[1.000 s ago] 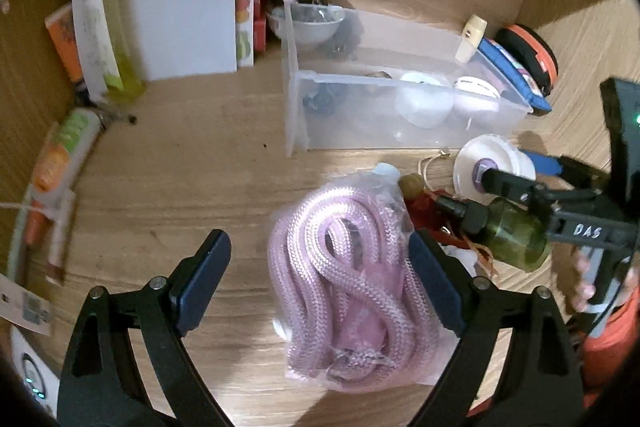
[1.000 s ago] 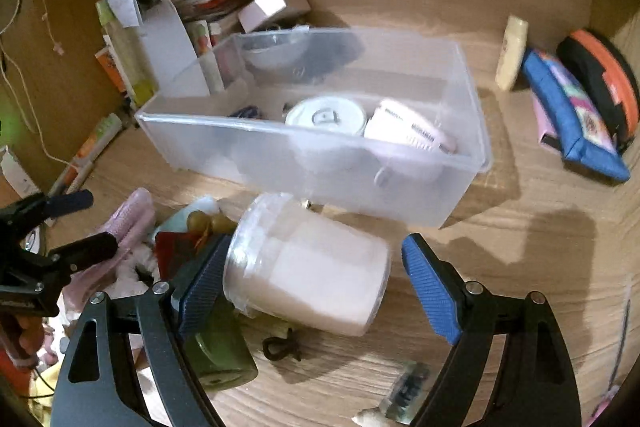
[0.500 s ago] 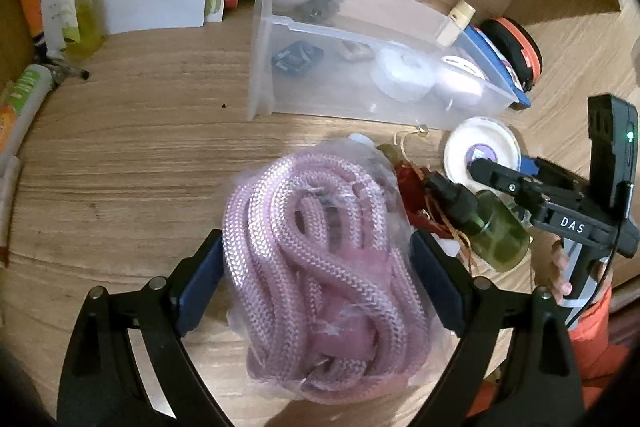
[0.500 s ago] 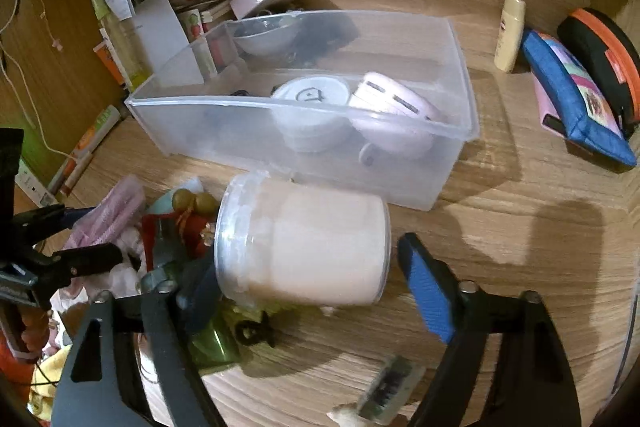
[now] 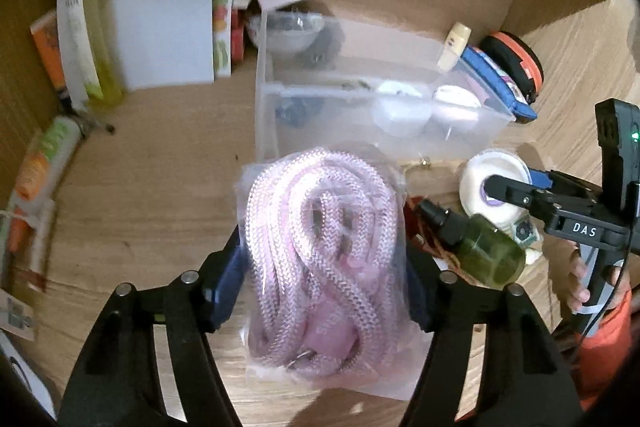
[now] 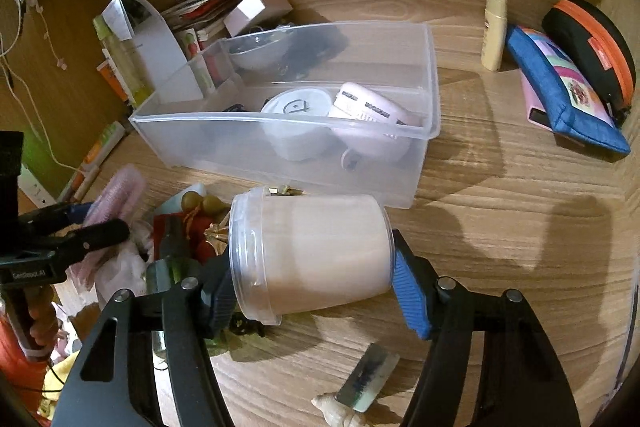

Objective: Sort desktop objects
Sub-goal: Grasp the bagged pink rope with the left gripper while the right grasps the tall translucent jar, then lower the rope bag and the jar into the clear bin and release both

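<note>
A clear bag of pink rope point(image 5: 320, 239) sits between the blue pads of my left gripper point(image 5: 324, 267). Its jaws are closing and both pads press into the bag. My right gripper point(image 6: 314, 287) is closing on a white plastic jar point(image 6: 316, 251) that lies sideways between its pads, lid to the left. The left wrist view shows that jar point(image 5: 480, 171) end-on in the right gripper point(image 5: 516, 187). A clear plastic bin point(image 6: 224, 147) stands behind both, holding a white tub point(image 6: 298, 107) and a pale pink case point(image 6: 372, 115).
A green bottle point(image 5: 488, 251) and red trinkets point(image 6: 192, 227) lie between the grippers. A blue pouch point(image 6: 568, 95), an orange-rimmed black case point(image 6: 596, 43) and a cream tube point(image 6: 494, 31) sit right. Papers and bottles point(image 5: 160, 19) stand at the back left. A shell point(image 6: 336, 411) lies near.
The left gripper moved over the rope bag and its jaws narrowed onto it. The right gripper's jaws closed onto the white jar, which now lies level between the pads.
</note>
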Demonstrator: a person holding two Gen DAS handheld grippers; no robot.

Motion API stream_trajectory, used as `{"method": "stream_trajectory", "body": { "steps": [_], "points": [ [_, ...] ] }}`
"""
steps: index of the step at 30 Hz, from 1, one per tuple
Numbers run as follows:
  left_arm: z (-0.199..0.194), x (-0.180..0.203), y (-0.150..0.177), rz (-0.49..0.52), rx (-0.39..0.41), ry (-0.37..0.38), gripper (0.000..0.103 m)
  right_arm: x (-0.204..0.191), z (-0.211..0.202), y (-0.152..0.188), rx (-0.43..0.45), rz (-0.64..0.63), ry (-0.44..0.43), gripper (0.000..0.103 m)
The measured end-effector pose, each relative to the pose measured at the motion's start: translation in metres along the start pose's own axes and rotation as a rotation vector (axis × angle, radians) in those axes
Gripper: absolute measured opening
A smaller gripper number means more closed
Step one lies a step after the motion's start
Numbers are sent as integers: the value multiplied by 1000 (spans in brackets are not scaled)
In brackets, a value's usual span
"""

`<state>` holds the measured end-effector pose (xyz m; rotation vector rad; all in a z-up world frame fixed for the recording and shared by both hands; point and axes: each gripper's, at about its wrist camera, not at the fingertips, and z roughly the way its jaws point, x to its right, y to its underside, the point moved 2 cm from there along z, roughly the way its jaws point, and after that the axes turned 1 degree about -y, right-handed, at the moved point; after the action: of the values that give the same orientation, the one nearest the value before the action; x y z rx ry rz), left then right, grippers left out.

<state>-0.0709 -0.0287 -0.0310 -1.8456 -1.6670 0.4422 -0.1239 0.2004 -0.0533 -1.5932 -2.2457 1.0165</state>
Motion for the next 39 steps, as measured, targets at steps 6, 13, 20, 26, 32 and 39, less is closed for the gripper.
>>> {"method": "stream_trajectory", "body": {
  "steps": [6, 13, 20, 26, 32, 39],
  "points": [
    [-15, 0, -10, 8, 51, -17, 67, 1, -17, -3, 37, -4, 12, 63],
    [-31, -5, -23, -1, 111, -45, 67, 1, -42, -9, 106, -22, 30, 63],
    [-40, -10, -39, -19, 159, -49, 67, 0, -65, -25, 171, -28, 39, 63],
    [-44, -6, -63, -11, 202, -35, 67, -3, -72, -42, 209, -50, 44, 63],
    [-47, -1, -89, 11, 249, -3, 67, -7, -64, -64, 227, -74, 37, 63],
    [-26, 2, -115, 38, 252, 10, 67, -12, -37, -88, 212, -100, 17, 63]
  ]
}}
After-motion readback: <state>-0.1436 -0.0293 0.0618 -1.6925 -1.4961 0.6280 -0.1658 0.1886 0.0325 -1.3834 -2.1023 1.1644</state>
